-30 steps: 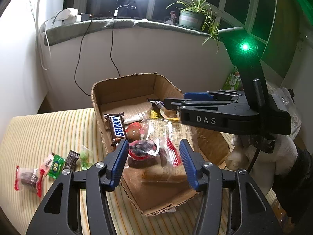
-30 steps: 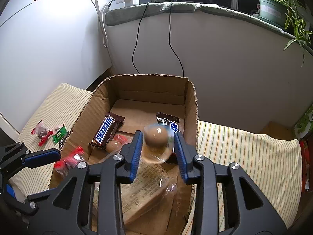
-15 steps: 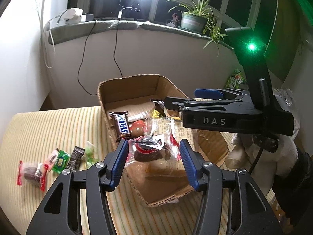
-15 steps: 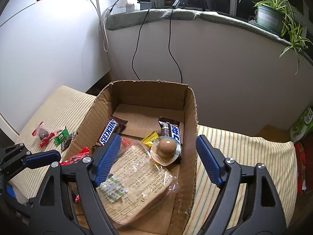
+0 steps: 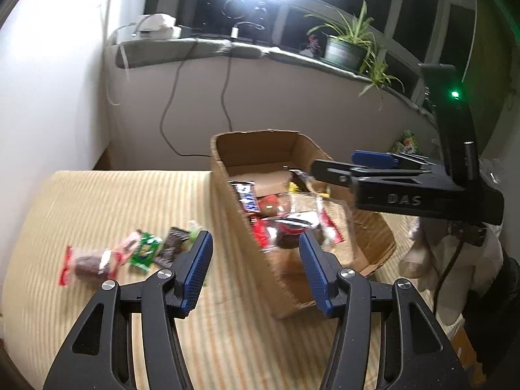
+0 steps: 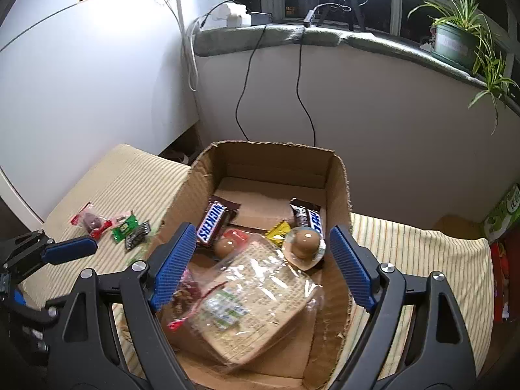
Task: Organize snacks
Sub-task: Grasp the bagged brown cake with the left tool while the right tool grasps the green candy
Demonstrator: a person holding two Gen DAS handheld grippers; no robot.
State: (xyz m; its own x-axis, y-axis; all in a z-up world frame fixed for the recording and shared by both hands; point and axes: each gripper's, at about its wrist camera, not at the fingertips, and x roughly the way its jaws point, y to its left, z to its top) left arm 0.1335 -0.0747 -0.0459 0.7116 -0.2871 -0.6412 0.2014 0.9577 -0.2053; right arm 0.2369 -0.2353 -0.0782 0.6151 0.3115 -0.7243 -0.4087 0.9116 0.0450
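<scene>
Left tool (image 5: pixel 254 273) drawn leftward off brown cardboard box (image 6: pixel 339 175), spread empty above striped cushion (image 5: pixel 97 201). Red-wrapped dark snack (image 5: pixel 286 232) dropped inside box. Right tool (image 6: pixel 259 263) just opened wide, clear-wrapped brown ball (image 6: pixel 304 243) released in box.

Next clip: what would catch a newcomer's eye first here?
The open cardboard box on the striped cloth, packed with snacks: a Snickers bar, a round brown sweet and a big clear bread bag. The right tongs hang wide open over it, having just opened, with nothing between them. Left of the box, loose candies lie on the cloth, near the empty left tongs.
</scene>
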